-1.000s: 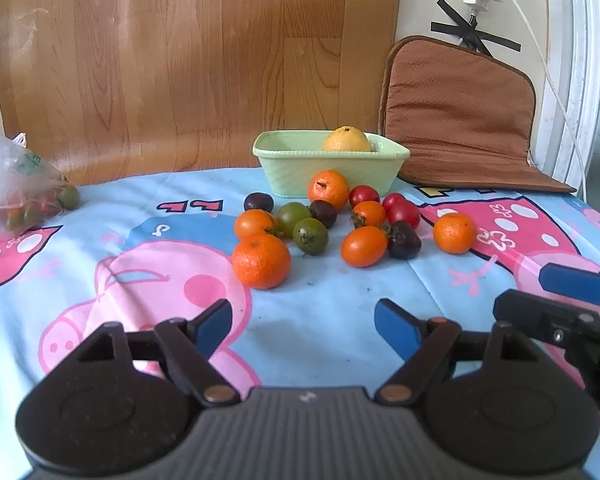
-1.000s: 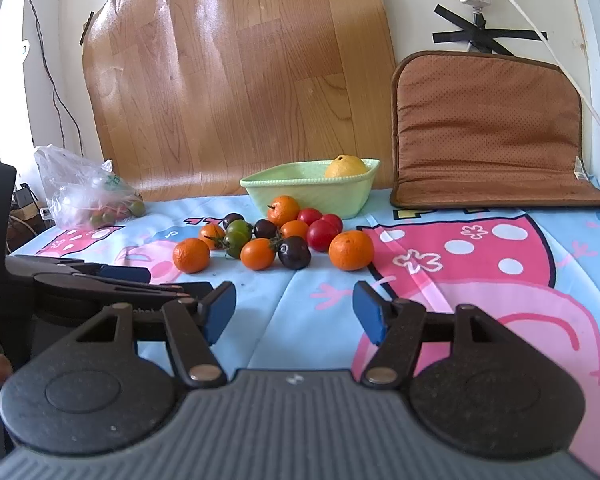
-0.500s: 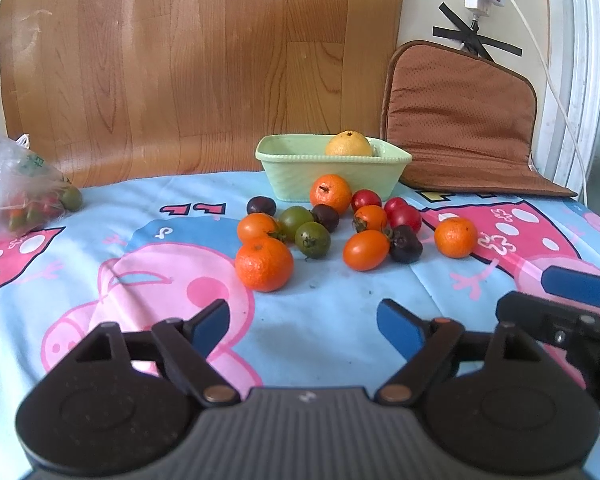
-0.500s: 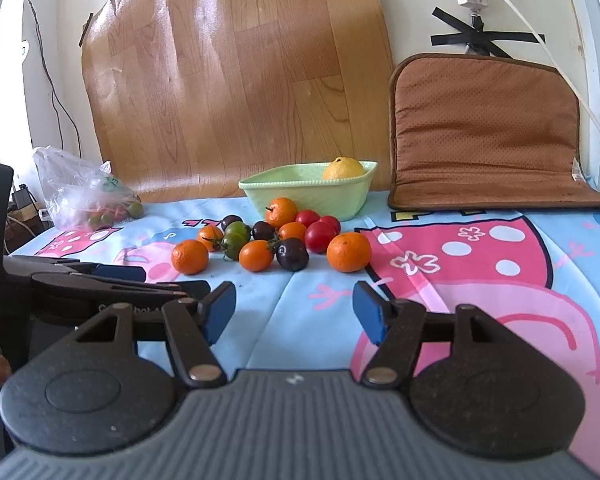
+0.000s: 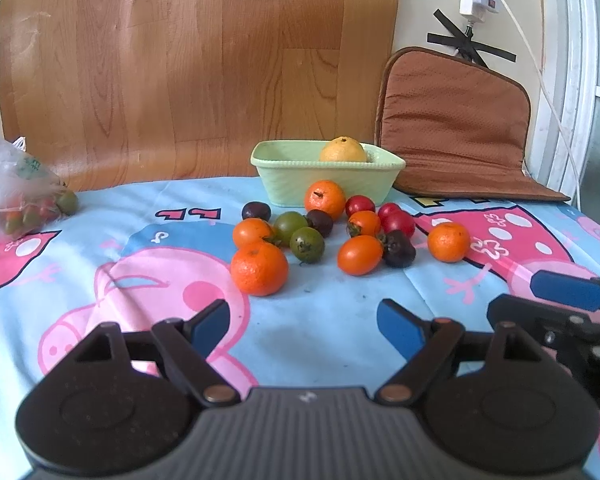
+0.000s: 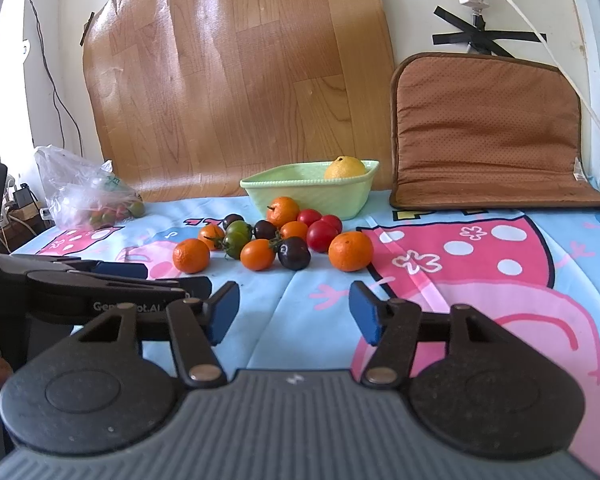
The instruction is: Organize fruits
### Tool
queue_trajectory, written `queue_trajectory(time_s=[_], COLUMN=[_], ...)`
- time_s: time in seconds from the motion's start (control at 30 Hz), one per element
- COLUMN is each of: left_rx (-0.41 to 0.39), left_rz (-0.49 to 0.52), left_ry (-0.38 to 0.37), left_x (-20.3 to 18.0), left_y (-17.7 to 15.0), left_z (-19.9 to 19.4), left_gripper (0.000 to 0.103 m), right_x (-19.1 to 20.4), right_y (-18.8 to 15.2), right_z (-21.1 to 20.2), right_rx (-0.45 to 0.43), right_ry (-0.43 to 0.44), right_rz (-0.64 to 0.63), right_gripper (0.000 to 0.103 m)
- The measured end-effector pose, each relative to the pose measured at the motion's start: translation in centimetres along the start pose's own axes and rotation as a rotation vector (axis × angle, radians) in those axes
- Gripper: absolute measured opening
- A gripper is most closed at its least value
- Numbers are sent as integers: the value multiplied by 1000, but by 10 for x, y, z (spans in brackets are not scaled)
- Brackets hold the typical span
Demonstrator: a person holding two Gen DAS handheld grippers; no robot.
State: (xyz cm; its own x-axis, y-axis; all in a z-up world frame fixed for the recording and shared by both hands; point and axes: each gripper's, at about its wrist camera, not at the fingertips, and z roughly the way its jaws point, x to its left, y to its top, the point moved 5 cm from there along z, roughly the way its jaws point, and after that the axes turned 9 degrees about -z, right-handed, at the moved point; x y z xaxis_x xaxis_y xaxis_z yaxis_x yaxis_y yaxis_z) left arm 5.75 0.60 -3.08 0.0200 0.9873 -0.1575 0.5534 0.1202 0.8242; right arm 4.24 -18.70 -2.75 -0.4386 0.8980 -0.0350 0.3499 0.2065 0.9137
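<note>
Partial "Gen…ot.AI" on left tool (image 6: 112,280)

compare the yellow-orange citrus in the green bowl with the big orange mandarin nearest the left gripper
The yellow-orange citrus sits inside the pale green rectangular bowl; the big orange mandarin lies loose on the cartoon-print cloth. The bowl fruit is paler and yellower, while the mandarin is deep orange. The bowl's rim hides the citrus's lower half; the mandarin shows whole. Both are round citrus, and no gripper touches either.

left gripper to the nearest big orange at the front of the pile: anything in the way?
Nothing visible. The left gripper is open and empty, with only bare cartoon tablecloth between it and the front orange. Past that orange, the other fruit crowd in front of the green bowl, so a straight path there is blocked.
</note>
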Motion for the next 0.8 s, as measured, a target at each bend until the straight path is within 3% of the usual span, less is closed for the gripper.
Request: queue_trajectory(time_s=[0.8], left_rx=[18], left_rz=[1], left_ry=[3], left_x=[0], left_y=[-2], left_z=[3], left_gripper=[83], right_x=[2], right_y=[0], right_z=[0], right_rx=[3], right_ry=[2], right_rz=[1], right_gripper=[59])
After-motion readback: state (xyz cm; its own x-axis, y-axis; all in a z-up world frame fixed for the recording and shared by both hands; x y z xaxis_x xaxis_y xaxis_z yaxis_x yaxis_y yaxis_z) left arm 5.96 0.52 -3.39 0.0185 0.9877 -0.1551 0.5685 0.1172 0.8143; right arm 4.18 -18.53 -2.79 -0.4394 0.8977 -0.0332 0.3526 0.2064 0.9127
